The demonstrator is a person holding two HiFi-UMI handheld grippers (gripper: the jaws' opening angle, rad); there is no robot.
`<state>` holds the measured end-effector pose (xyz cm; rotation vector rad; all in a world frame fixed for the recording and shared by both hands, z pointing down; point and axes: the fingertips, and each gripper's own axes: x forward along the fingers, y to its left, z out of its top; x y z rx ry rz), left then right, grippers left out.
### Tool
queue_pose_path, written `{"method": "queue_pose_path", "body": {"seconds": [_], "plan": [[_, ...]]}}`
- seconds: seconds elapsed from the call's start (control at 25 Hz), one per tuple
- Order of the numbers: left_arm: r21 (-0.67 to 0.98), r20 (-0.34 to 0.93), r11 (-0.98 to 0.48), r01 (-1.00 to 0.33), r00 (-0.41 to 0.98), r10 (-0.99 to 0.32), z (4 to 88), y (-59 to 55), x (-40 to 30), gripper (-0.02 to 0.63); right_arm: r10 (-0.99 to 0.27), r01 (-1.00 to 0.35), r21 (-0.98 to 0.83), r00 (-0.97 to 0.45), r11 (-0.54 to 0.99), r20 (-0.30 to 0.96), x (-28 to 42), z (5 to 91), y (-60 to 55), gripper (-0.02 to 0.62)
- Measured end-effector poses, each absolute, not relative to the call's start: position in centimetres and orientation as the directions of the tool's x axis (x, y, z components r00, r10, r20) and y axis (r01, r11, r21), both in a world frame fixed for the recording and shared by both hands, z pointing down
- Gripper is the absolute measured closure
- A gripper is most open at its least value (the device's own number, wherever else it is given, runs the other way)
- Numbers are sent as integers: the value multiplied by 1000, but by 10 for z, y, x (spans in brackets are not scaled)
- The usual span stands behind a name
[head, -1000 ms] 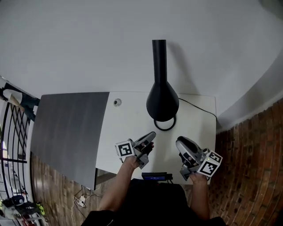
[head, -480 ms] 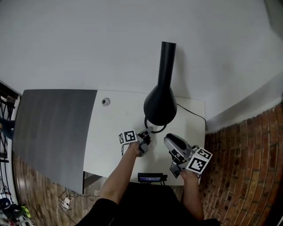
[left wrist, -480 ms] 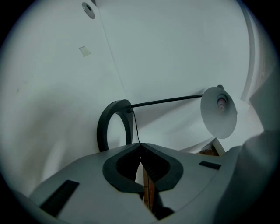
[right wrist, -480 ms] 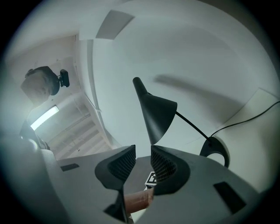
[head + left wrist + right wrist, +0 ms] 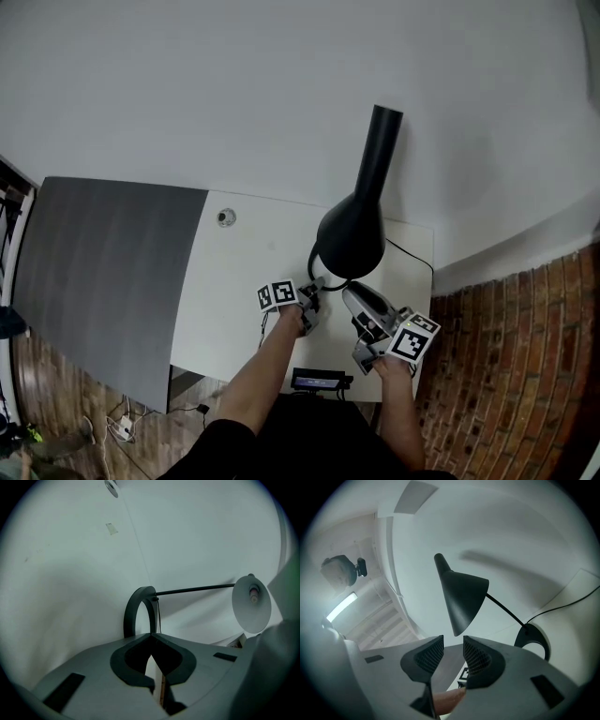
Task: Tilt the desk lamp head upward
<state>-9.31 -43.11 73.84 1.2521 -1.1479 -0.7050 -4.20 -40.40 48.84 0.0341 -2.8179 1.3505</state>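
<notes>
A black desk lamp stands on the white desk (image 5: 234, 281); its cone head (image 5: 352, 236) hangs over a ring base (image 5: 317, 274). My left gripper (image 5: 311, 289) lies low by that base. In the left gripper view its jaw tips meet, so the left gripper (image 5: 151, 637) is shut and empty, with the ring base (image 5: 137, 609) just beyond and the lamp head's white inside (image 5: 251, 604) at the right. My right gripper (image 5: 351, 298) is below the head. In the right gripper view its jaws have just been opening; the right gripper (image 5: 453, 641) is open and empty, the black lamp head (image 5: 460, 595) just past the tips.
A grey panel (image 5: 103, 272) adjoins the desk on the left. A round grommet (image 5: 225, 217) sits near the desk's back edge. The lamp cord (image 5: 412, 253) runs off to the right. A dark device (image 5: 317, 380) sits at the desk's front edge, brick surface (image 5: 506, 375) beyond.
Both grippers have moved forward toward the lamp: the left one dropped down to the ring base, the right one closed in under the lamp head.
</notes>
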Motion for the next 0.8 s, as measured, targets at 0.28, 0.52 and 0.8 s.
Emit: {"method": "queue_pose_path", "body": {"seconds": [0.28, 0.52, 0.8], "plan": [[952, 289, 239, -188, 306, -907, 738, -432, -93, 594, -25, -3, -789, -1000, 615, -15, -52, 491, -409, 483], [950, 295, 246, -193, 296, -909, 739, -432, -94, 594, -15, 52, -791, -997, 609, -77, -61, 483, -410, 483], [948, 300, 250, -197, 290, -909, 740, -432, -94, 594, -2, 89, -796, -994, 599, -113, -60, 478, -409, 483]]}}
